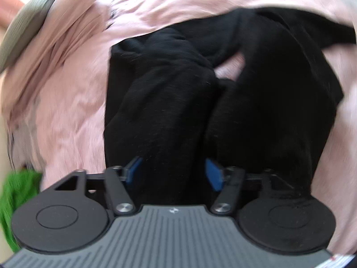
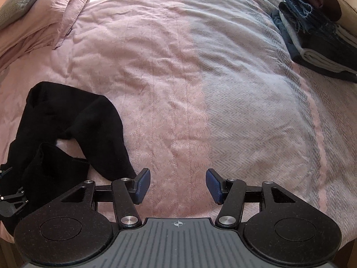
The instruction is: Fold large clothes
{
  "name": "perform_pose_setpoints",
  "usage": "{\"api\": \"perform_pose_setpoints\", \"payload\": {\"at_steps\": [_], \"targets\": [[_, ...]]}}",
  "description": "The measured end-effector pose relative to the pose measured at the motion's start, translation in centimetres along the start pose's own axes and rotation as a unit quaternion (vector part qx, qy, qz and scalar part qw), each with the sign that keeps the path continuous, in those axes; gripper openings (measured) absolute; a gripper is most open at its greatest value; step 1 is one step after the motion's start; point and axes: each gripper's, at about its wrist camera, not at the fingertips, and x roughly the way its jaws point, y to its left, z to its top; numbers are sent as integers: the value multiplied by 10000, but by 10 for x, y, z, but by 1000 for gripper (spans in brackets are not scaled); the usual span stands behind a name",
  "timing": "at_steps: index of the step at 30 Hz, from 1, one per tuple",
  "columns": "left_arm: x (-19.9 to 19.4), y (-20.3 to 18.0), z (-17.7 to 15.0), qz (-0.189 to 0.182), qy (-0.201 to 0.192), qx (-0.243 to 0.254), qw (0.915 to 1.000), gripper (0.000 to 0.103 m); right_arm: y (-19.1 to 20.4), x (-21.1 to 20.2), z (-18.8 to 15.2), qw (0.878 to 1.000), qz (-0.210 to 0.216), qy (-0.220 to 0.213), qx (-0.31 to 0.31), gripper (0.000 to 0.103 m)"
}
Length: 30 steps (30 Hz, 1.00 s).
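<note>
A crumpled black garment [image 1: 234, 93] lies on the pink bedspread [image 1: 71, 116] and fills most of the blurred left wrist view. My left gripper [image 1: 174, 167] points down at it with its blue pads [image 1: 133, 169] apart; a fold of the black cloth runs between them and I see no pinch. In the right wrist view the same garment [image 2: 73, 120] lies at the lower left, with part of the left gripper at the frame edge. My right gripper [image 2: 178, 178] stands open over bare pink bedspread [image 2: 169, 102], just right of the garment, nothing between its fingers.
A stack of folded clothes [image 2: 316, 44] sits at the bed's far right. A grey pillow [image 2: 15, 2] and bunched pink bedding [image 2: 55, 17] lie at the far left. A pale herringbone blanket [image 2: 256, 100] covers the right half. Something green [image 1: 15, 201] shows at the lower left.
</note>
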Motion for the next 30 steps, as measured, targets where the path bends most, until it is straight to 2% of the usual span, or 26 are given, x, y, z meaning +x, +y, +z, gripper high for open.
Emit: {"api": "perform_pose_setpoints", "payload": {"at_steps": [1,3,4,5,6,7,8,10,11,12,13,14,15,16,17,19,20,21,22,24,25,26,27,29,30], "targets": [[-1,2,-3,49,6,-68,10000,7,0,1,0,10000,-25,21,30,52],[-15,25,-15,234,-200,-767,9966,6,3,4,4,10000,-16,40,45,52],[-28,42,-23,395,-364,-1209,9912,6,6,5,6,10000,1,37,18,52],[-42,61,-35,607,-473,-1663,9831,6,10,7,9,10000,17,24,-38,52],[-56,84,-50,866,-529,-2198,9703,6,16,9,13,9999,34,12,-117,52],[-70,107,-68,1143,-519,-2785,9522,6,24,12,17,9997,63,1,-216,52],[-84,131,-92,1434,-490,-3431,9270,6,32,14,22,9994,107,-23,-326,52],[-104,173,-146,2036,-162,-4638,8621,5,50,21,30,9980,240,-93,-582,52],[-106,190,-173,2257,207,-5102,8297,5,60,25,36,9966,328,-123,-743,52],[-104,203,-199,2272,638,-5471,8031,6,71,30,40,9947,413,-154,-929,52],[-101,211,-221,2136,1012,-5759,7826,7,82,36,45,9922,483,-194,-1133,52],[-98,213,-236,1986,1184,-5919,7722,8,94,42,50,9888,543,-248,-1371,52],[-97,211,-242,1873,1239,-5890,7763,8,107,48,55,9843,583,-314,-1637,52],[-95,205,-240,1886,1285,-5683,7905,9,118,55,59,9793,583,-386,-1901,52],[-92,198,-234,1883,1321,-5369,8117,12,128,61,64,9743,528,-454,-2144,52],[-84,183,-214,1618,1232,-4770,8551,23,144,71,74,9669,416,-588,-2449,52],[-82,174,-202,1402,1048,-4487,8764,26,149,75,80,9655,381,-616,-2500,52],[-76,169,-190,1138,839,-4198,8965,35,154,80,85,9659,372,-623,-2486,52],[-67,163,-176,883,662,-3882,9149,46,155,85,90,9671,389,-614,-2437,52],[-43,150,-144,503,356,-3121,9480,54,160,93,98,9700,395,-580,-2327,52],[-31,144,-130,308,205,-2709,9619,57,161,97,102,9709,386,-563,-2295,52],[-18,139,-117,114,72,-2349,9719,60,163,100,106,9716,358,-544,-2274,52],[1,138,-108,-67,8,-2084,9780,67,164,104,107,9720,326,-526,-2266,52],[39,140,-98,-471,62,-1707,9842,69,168,110,113,9722,264,-474,-2279,52],[55,141,-98,-703,142,-1621,9842,68,169,114,114,9720,246,-450,-2294,52]]}}
